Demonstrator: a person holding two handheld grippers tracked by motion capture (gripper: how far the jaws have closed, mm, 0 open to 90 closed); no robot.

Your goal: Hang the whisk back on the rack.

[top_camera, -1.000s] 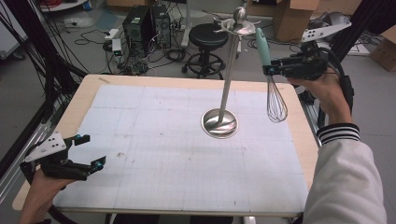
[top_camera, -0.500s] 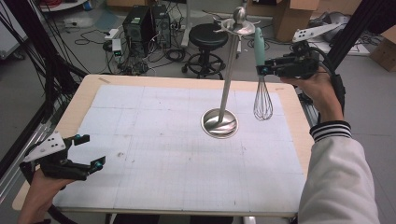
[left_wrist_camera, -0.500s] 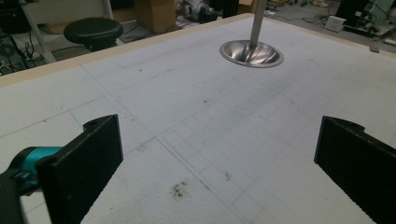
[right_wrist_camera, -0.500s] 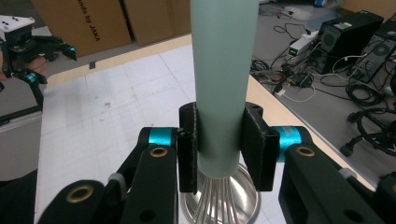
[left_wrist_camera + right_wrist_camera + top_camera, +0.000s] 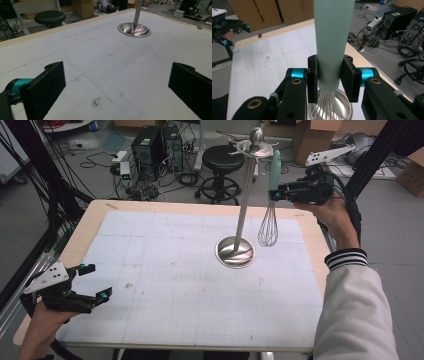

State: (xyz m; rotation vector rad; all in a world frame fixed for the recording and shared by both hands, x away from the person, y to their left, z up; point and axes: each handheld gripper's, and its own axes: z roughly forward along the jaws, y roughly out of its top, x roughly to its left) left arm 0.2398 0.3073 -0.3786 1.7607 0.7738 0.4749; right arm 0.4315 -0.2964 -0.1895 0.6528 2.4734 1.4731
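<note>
White table mat (image 5: pixel 165 270): 1 whisk (image 5: pixel 270 215), 1 stand (image 5: pixel 245 195), 2 grippers.

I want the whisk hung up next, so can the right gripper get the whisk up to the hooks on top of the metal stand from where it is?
Probably yes: the right gripper holds the whisk upright just beside the stand, its handle top near the hooks, with open air between.

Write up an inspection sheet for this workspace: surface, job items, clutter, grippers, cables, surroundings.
Surface: white gridded mat on a wooden table, lightly stained.
Job's things: whisk with pale green handle, held upright in the air beside the steel hanging stand.
Clutter: nothing seen on the mat.
Grippers: right gripper shut on the whisk handle; left gripper open, low over the mat's near left corner.
Cables: tangled on the floor behind the table.
Surroundings: black stool, computer towers, cardboard boxes.
</note>
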